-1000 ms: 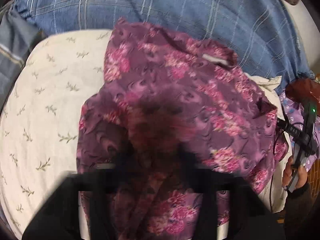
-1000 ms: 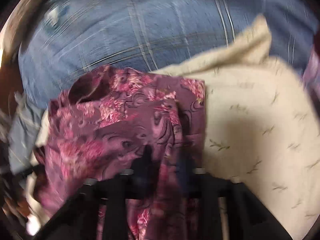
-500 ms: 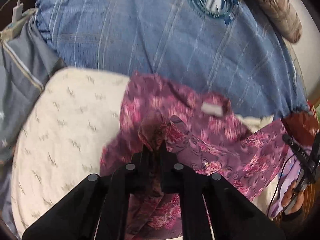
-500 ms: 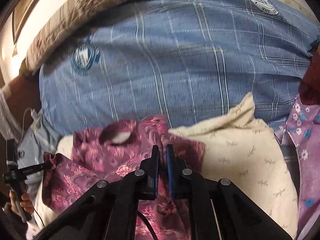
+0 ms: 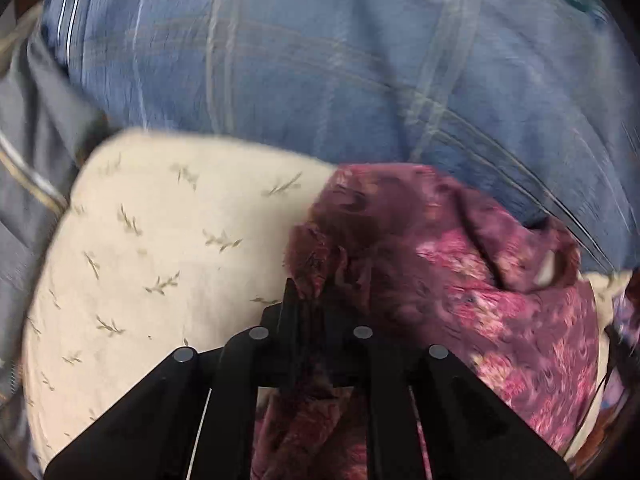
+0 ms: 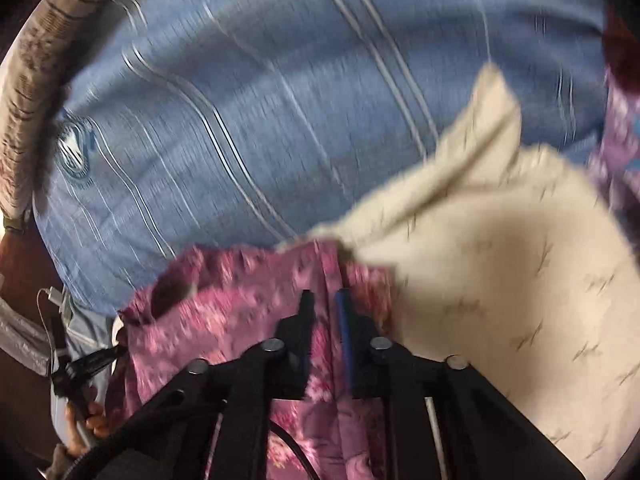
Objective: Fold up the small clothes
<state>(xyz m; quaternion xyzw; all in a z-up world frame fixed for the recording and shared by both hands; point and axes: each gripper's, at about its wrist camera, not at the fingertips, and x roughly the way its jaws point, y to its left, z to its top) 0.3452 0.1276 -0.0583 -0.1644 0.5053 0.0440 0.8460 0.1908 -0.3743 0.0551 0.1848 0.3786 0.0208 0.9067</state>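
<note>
A purple garment with pink flowers (image 5: 472,292) lies crumpled on a cream pillow with a leaf print (image 5: 160,264). My left gripper (image 5: 316,292) sits at the garment's left edge with a bunch of the cloth pinched between its fingers; its jaws are opening. Cloth covers the right finger. In the right wrist view the same garment (image 6: 224,312) lies beside the pillow (image 6: 500,300). My right gripper (image 6: 324,300) is over the garment's right edge. Its jaws are opening, and a raised fold runs through the gap without being pressed.
A blue plaid blanket (image 5: 320,60) fills the back of both views. Grey fabric (image 5: 28,140) lies at the left. A patterned bolster (image 6: 24,60) curves along the far left, a violet flowered cloth (image 6: 620,140) at the right. A hand (image 6: 88,420) holds the other gripper's handle.
The left gripper has swung sideways with its pinch of cloth, so the garment now sits right of it. The right gripper's fingers, shut on the cloth half a second ago, have parted.
</note>
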